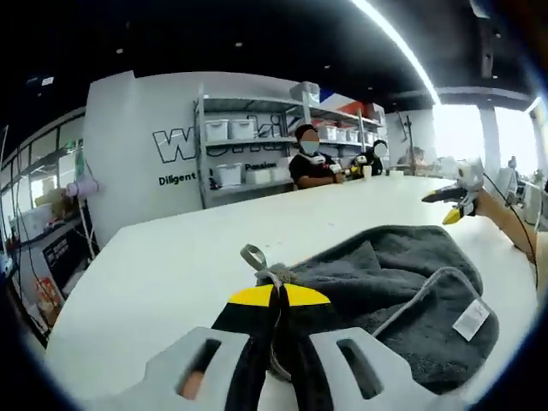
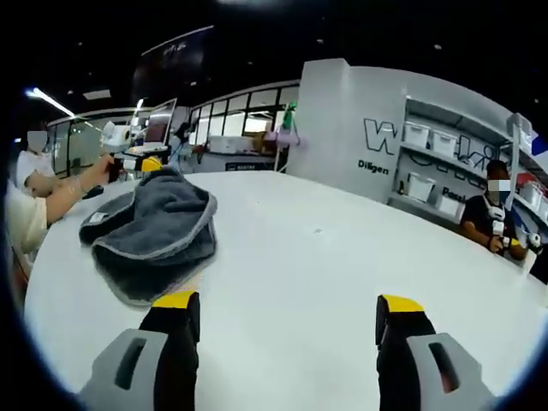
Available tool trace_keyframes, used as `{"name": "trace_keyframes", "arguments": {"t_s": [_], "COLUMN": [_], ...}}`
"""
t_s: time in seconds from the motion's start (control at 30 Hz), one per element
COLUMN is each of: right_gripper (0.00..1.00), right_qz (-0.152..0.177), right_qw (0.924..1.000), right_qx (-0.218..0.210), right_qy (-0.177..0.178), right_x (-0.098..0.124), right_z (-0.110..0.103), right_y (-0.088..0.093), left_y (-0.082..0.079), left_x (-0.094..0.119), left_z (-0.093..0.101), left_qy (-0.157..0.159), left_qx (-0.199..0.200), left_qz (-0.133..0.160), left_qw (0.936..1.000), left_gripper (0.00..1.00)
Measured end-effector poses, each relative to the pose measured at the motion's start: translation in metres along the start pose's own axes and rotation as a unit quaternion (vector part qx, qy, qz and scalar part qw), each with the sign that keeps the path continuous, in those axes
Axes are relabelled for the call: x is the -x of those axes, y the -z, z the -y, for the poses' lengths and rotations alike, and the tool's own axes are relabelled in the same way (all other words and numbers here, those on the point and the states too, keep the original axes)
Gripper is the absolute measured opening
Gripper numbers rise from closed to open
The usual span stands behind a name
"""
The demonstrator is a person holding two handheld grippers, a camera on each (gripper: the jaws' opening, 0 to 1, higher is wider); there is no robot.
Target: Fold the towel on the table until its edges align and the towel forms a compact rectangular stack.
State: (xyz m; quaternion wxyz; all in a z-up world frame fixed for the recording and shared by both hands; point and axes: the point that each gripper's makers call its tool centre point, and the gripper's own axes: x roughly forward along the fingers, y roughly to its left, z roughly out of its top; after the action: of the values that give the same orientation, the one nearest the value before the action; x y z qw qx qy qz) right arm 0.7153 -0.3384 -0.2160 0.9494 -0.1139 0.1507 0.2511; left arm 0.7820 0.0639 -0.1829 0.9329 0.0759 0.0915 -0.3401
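Left gripper (image 1: 276, 301): jaws pinched on towel (image 1: 402, 274) corner beside its loop. Right gripper (image 2: 288, 318): jaws spread, empty. Towel: soft, limp; best gripped by corners.

lab or office: storage shelving (image 1: 257, 145) with bins (image 1: 229, 129), large white table (image 2: 325, 257), glass partitions (image 2: 240, 124).

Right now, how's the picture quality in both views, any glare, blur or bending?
Left gripper view: ceiling light strip and far windows blow out white, table edge bows from fisheye, grey towel stays sharp. Right gripper view: even light, soft shadow under the towel, wall lettering readable but curved.
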Motion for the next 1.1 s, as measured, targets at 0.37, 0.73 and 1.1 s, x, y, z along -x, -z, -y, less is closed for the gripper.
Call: {"name": "trace_keyframes", "arguments": {"t_s": [0.37,0.73,1.1], "right_gripper": [0.82,0.8,0.8], "right_qz": [-0.01,-0.017,-0.009], "right_qw": [0.9999,0.9998,0.9998], "right_qx": [-0.005,-0.004,-0.007], "right_qy": [-0.009,-0.011,-0.016], "right_x": [-0.006,-0.007,-0.006], "right_z": [-0.008,-0.009,-0.012], "right_y": [0.009,0.012,0.007], "left_y": [0.029,0.034,0.05], "left_x": [0.002,0.004,-0.002], "left_z": [-0.015,-0.033,-0.035], "left_qy": [-0.037,-0.096,-0.1], "left_qx": [-0.014,-0.024,-0.009], "left_qz": [-0.025,0.005,-0.002], "left_qw": [0.9989,0.995,0.995], "left_gripper": [0.02,0.03,0.03]}}
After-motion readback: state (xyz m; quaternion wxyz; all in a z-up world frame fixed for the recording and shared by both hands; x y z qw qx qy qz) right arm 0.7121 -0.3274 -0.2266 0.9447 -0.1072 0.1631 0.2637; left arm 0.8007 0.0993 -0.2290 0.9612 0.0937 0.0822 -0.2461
